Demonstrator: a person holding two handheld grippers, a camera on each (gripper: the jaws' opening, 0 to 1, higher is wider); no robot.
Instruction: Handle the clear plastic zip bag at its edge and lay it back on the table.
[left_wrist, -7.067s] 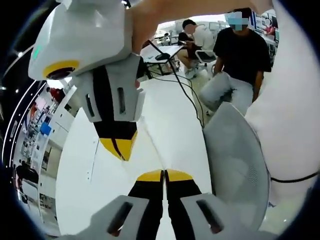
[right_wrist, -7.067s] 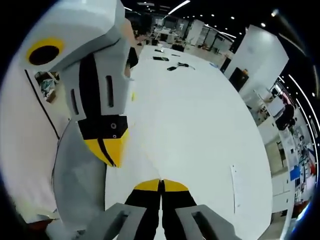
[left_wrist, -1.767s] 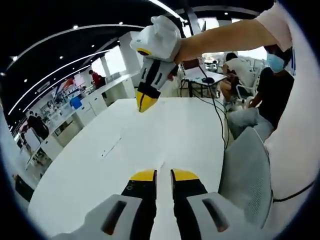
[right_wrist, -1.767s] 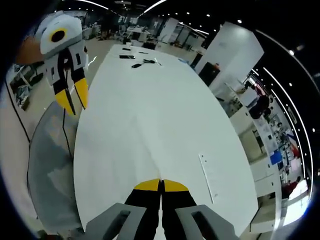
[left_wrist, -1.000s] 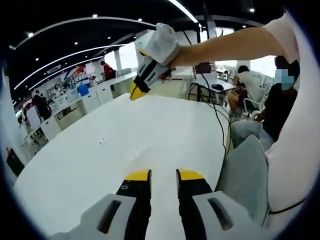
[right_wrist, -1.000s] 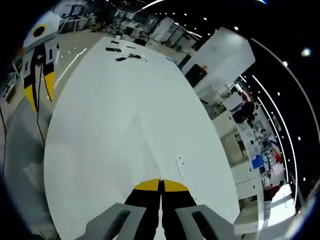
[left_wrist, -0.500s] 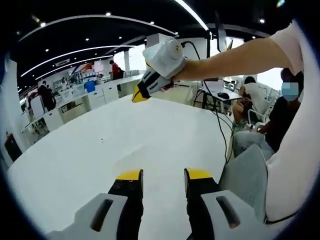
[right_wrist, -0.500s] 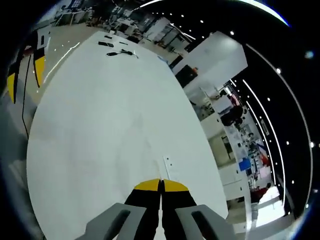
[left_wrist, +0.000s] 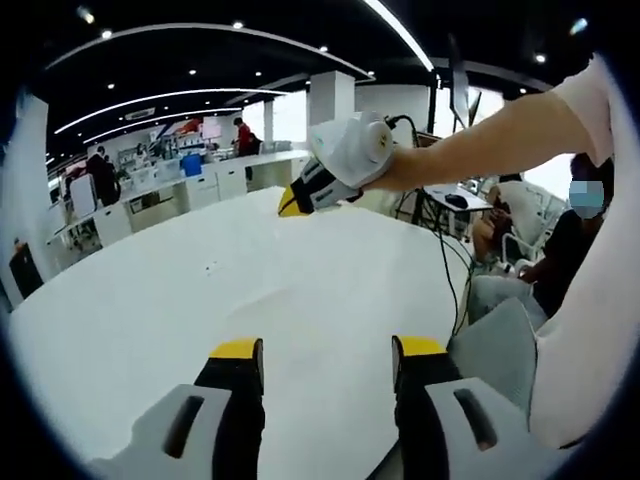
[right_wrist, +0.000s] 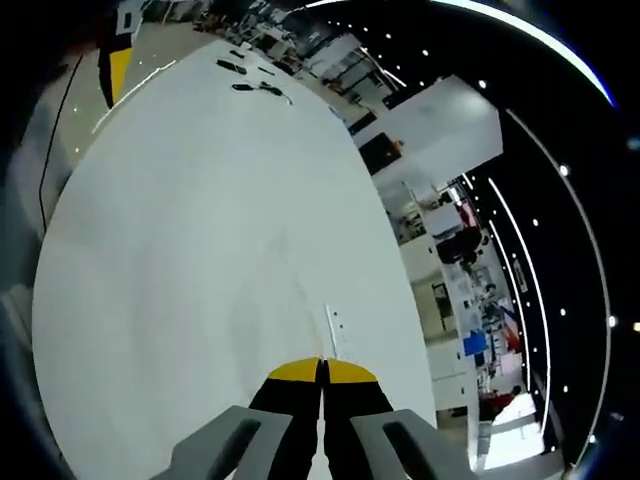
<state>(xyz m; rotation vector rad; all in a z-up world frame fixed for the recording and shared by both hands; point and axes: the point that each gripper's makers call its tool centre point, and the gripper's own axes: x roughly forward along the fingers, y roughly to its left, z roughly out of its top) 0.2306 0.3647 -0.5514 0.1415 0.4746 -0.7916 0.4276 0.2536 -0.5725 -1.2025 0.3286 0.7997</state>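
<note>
The clear plastic zip bag (right_wrist: 268, 300) is hard for me to pick out. My best reading is the faint creased sheen running from the right gripper (right_wrist: 322, 368) toward 11 o'clock in the right gripper view, low over the white worktop (right_wrist: 180, 200). Those jaws are pressed together, but I cannot tell whether a film edge is caught between them. That is the main risk as I see it: a thin, slick edge could slip out unnoticed, or I could set down with nothing held, because the plastic barely shows against white. The left gripper (left_wrist: 328, 348) has its jaws spread wide with nothing between them. If I bring it in to help, I may close it on air or crumple the bag instead of taking the edge. The left gripper view gives me what the other cannot: the right gripper from outside at 12 o'clock, held up above the worktop by an outstretched arm, with a cable (left_wrist: 450, 270) trailing at 3 o'clock that might snag a low pass. The right gripper view adds the worktop's far end at 11 o'clock, with small dark items (right_wrist: 250, 80) well apart from the bag.
</note>
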